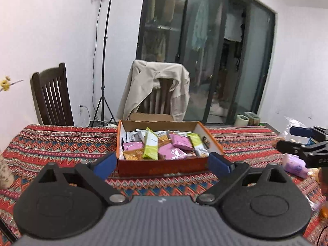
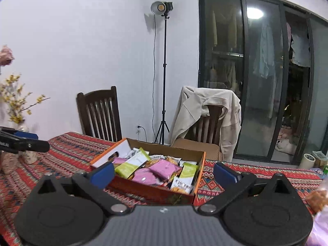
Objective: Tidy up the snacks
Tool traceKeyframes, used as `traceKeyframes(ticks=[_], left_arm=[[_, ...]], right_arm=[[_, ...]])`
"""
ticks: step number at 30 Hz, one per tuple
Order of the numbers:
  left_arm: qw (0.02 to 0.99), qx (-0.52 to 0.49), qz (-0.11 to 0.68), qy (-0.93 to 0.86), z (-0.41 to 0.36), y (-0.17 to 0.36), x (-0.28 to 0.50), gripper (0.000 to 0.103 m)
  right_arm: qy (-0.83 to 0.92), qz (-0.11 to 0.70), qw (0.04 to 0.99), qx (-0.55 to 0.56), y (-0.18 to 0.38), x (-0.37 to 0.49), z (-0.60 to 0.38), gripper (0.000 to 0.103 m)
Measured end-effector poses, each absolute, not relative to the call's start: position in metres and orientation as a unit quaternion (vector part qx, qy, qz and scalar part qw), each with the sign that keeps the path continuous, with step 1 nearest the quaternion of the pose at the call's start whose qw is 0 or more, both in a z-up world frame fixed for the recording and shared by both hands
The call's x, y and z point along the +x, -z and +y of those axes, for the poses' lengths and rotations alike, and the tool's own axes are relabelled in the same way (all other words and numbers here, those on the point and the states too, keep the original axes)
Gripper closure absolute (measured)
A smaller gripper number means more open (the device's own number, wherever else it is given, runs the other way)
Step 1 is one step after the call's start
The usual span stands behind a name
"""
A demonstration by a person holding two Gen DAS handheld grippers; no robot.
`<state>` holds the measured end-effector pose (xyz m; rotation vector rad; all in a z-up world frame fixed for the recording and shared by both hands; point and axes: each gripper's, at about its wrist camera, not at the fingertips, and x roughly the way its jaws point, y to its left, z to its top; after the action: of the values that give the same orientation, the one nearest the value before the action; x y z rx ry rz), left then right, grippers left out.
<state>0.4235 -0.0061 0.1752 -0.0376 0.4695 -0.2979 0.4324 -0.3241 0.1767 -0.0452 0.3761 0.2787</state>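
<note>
Left gripper (image 1: 162, 162): jaws spread wide, blue pads apart, nothing between them; it hangs above the table's near edge, aimed at the box. Right gripper (image 2: 164, 174): likewise fully parted and empty, over the near edge, to the right of the left one.

The table (image 1: 51, 143) carries a red patterned cloth. The open cardboard box (image 1: 164, 167), orange outside, stands near the middle of the table, beyond both sets of pads and touching neither. It is filled with snack packets (image 1: 160, 145): pink, lime green and orange-brown ones, lying loosely on one another, some tilted against the walls.

Toward the right edge of the table lie more packets outside the box, a pink packet (image 1: 295, 166) among them, partly hidden behind the right gripper in the left wrist view. At the left edge stands a vase with yellow flowers (image 2: 14, 102). A roll of tape (image 2: 306, 161) sits at the far right corner.

Beyond the far edge: a dark wooden chair (image 2: 100, 114), a second chair draped with a beige jacket (image 2: 207, 110), a lamp on a tripod (image 2: 163, 8) against the white wall, and dark glass sliding doors (image 2: 256, 71).
</note>
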Motion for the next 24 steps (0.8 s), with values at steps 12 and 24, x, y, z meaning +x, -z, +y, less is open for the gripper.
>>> traceKeyframes(ticks=[12, 24], left_arm=[[0.979, -0.008, 0.177, 0.100, 0.018, -0.143, 0.234, 0.000], [0.982, -0.016, 0.180, 0.061, 0.026, -0.061, 0.099, 0.000]], right_arm=[[-0.161, 0.161, 0.973, -0.035, -0.159, 0.250, -0.311, 0.000], [-0.167, 0.163, 0.972, -0.025, -0.087, 0.115, -0.279, 0.000]])
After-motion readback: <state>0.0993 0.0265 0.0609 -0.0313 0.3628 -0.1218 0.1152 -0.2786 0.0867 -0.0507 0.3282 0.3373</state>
